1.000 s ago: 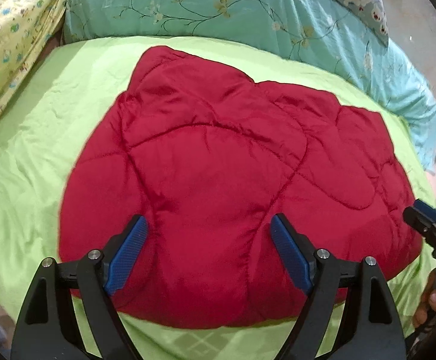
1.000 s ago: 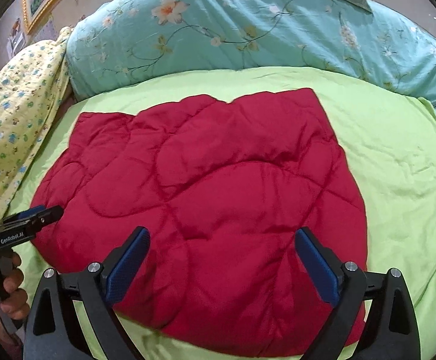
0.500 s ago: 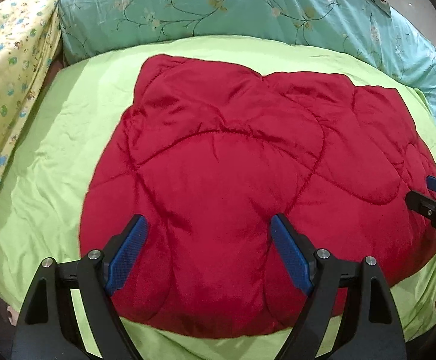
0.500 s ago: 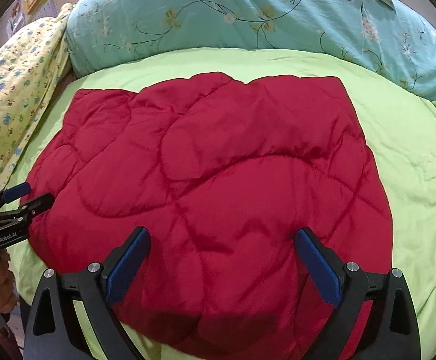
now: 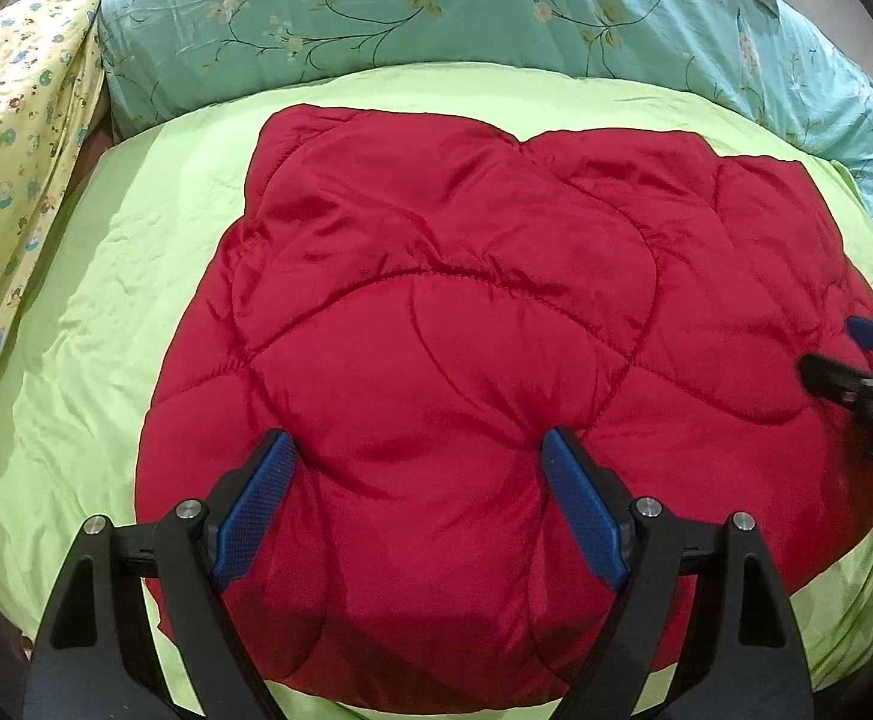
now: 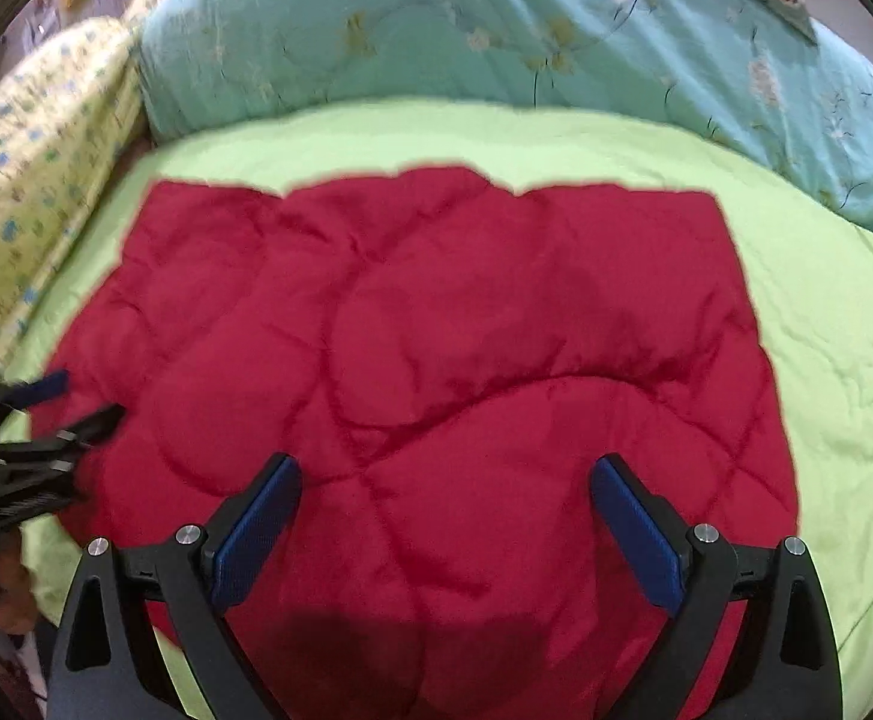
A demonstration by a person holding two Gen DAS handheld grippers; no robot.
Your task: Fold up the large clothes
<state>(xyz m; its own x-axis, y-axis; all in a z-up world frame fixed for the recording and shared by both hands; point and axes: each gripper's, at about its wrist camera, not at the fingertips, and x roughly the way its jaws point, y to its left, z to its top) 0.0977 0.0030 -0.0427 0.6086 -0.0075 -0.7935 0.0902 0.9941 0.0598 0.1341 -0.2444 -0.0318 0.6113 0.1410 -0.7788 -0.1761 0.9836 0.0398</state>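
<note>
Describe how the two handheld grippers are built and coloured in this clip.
Both match: the left gripper and right gripper have matte black angular plastic frames, silver pivot bolts and two fingers faced with textured blue pads. No cables, sleeves or readable markings are visible.

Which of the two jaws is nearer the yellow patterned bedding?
Left. The left gripper hovers over the red quilted garment on the side toward the yellow patterned bedding; the right gripper hovers farther away.
</note>
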